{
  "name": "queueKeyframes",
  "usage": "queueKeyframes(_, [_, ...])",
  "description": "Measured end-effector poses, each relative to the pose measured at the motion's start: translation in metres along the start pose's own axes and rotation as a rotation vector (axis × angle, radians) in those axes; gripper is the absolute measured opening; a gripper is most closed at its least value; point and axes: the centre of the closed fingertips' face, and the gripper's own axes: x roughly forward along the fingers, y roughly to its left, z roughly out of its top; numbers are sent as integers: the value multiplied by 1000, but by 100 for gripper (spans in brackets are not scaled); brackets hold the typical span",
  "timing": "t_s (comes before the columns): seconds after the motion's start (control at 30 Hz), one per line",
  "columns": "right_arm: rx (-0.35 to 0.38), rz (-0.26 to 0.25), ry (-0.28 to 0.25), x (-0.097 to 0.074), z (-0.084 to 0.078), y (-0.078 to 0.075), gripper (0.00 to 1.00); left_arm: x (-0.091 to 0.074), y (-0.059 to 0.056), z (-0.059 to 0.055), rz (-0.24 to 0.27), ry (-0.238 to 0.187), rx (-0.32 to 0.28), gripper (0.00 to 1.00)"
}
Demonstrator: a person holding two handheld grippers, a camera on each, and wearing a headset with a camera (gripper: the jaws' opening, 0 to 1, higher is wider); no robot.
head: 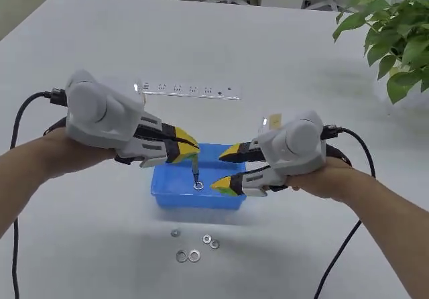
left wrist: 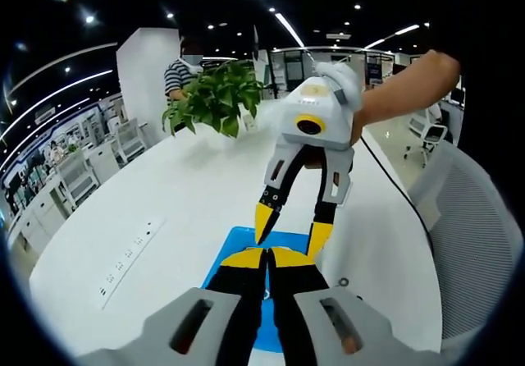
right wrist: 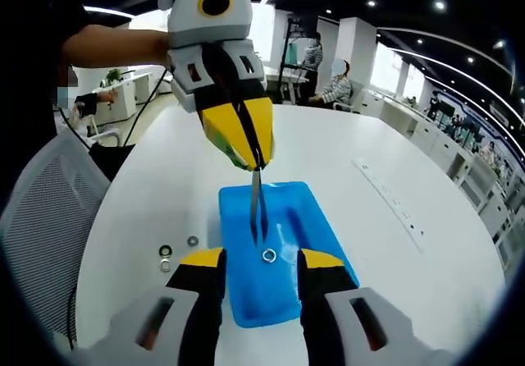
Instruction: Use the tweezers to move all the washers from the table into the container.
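One washer (head: pixel 198 186) lies in the blue container (head: pixel 175 198), just below the tips of the tweezers (head: pixel 195 171). Five more washers (head: pixel 194 255) sit on the table (head: pixel 268 57) near the container's front edge. The left gripper (head: pixel 191 148) has its jaws pinched on the tweezers, which point down into the container. The right gripper (head: pixel 224 169) hangs over the container's right side, jaws wide apart and holding nothing.

Blue container (head: pixel 198 200), silver washers (head: pixel 194 255), white table (head: pixel 268 57)
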Motion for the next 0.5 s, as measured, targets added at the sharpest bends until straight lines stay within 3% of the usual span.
queueKeyframes(0.5, [39, -62, 6, -33, -12, 16, 57, -11, -10, 9, -1, 17, 13, 5])
